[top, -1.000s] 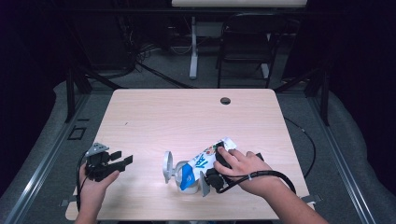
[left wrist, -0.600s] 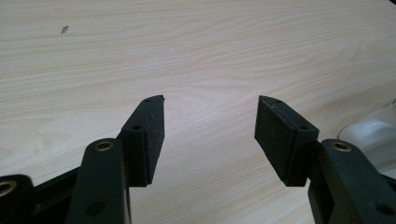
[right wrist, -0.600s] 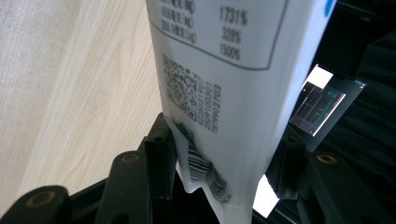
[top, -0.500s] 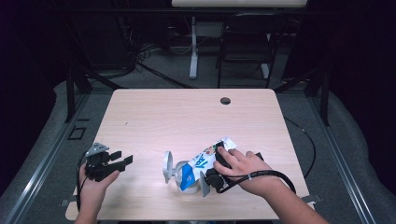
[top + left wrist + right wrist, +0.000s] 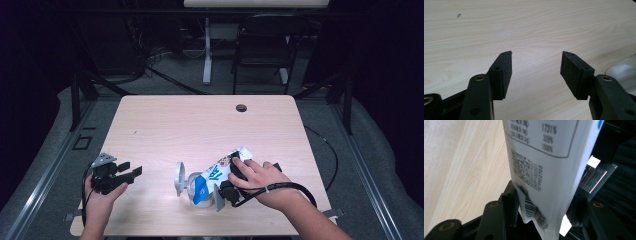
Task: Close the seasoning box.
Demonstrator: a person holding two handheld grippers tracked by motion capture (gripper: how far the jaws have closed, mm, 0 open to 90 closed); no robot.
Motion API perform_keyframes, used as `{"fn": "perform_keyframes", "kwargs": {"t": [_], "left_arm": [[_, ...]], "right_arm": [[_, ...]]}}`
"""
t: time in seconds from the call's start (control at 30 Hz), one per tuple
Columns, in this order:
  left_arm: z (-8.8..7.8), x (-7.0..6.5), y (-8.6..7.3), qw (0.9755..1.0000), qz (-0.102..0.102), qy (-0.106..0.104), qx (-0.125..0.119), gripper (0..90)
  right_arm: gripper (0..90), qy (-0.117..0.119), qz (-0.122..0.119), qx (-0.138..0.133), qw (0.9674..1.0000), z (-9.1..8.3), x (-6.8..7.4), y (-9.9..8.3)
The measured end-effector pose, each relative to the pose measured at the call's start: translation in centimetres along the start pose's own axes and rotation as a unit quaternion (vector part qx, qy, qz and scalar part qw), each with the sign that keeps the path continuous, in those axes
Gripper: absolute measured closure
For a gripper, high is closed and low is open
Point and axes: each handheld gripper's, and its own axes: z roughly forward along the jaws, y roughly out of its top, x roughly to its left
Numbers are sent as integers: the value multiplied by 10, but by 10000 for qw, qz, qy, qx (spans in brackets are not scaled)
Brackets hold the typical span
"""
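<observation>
High view: a white and blue pouch (image 5: 216, 176) lies tilted near the front edge of the table (image 5: 200, 120), right of the middle, its lower end resting in a clear glass jar (image 5: 192, 186) that lies on its side, with a round lid (image 5: 179, 178) standing on edge just left of the jar. What is inside the pouch cannot be told. The right hand (image 5: 260, 181) reaches in from the front right corner, fingers draped over the right gripper (image 5: 231, 184). In the right gripper view its jaws press on both sides of the pouch's (image 5: 544, 170) crimped end, printed side up. The left hand (image 5: 100, 197) rests at the front left corner, well apart from the pouch, and the left gripper (image 5: 536, 65) hangs wide with bare table between the jaws.
</observation>
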Motion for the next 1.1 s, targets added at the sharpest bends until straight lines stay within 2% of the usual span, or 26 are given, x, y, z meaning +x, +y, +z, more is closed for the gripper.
{"fn": "perform_keyframes", "kwargs": {"t": [0.07, 1.1], "left_arm": [[0, 0, 0, 10000, -2, 2, 6, 431], [1, 0, 0, 10000, -1, 9, -24, 431]], "right_arm": [[526, 18, 82, -112, 9999, 1, 1, 0], [549, -37, 0, -76, 10000, 1, 1, 0]]}}
